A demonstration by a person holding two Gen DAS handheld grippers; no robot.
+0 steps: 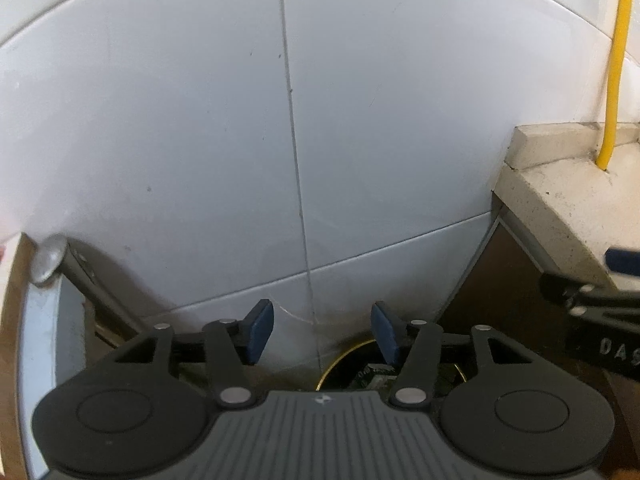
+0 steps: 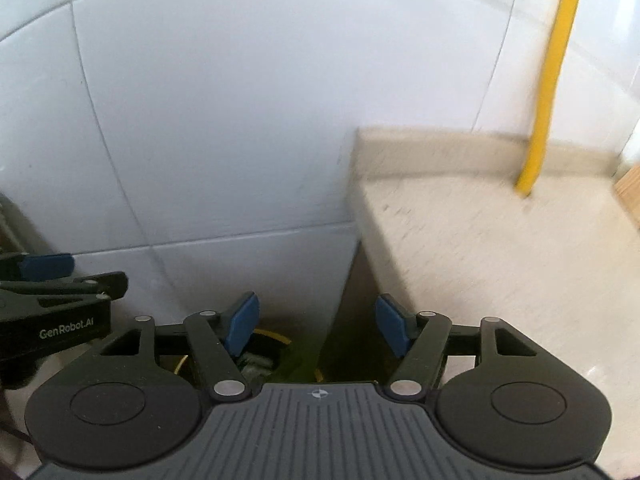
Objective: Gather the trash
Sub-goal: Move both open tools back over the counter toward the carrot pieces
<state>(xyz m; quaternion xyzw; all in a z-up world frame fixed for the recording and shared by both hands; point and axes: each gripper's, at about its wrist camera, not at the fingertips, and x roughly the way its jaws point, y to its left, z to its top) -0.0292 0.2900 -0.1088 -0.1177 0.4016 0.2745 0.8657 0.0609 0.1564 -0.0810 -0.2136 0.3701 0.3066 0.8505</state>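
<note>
White wall tiles (image 1: 200,140) fill both views. Both grippers hang over a yellow-rimmed bin (image 1: 344,354) low at 6 o'clock, likely just after a drop. The left gripper (image 1: 322,330) is half open and empty. The right gripper (image 2: 316,326) is wider open, empty too. Inside the bin lies crumpled trash (image 1: 376,376), pale and green. Farther off at 2 o'clock is a stone counter (image 2: 500,248) with a yellow pipe (image 2: 548,80).

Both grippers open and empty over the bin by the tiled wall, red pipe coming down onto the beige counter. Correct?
Not quite: the pipe is yellow, not red, clear in the right wrist view where it meets the beige counter. The rest holds: left gripper and right gripper stand open with nothing between the fingers, above the bin by the tiled wall.
</note>
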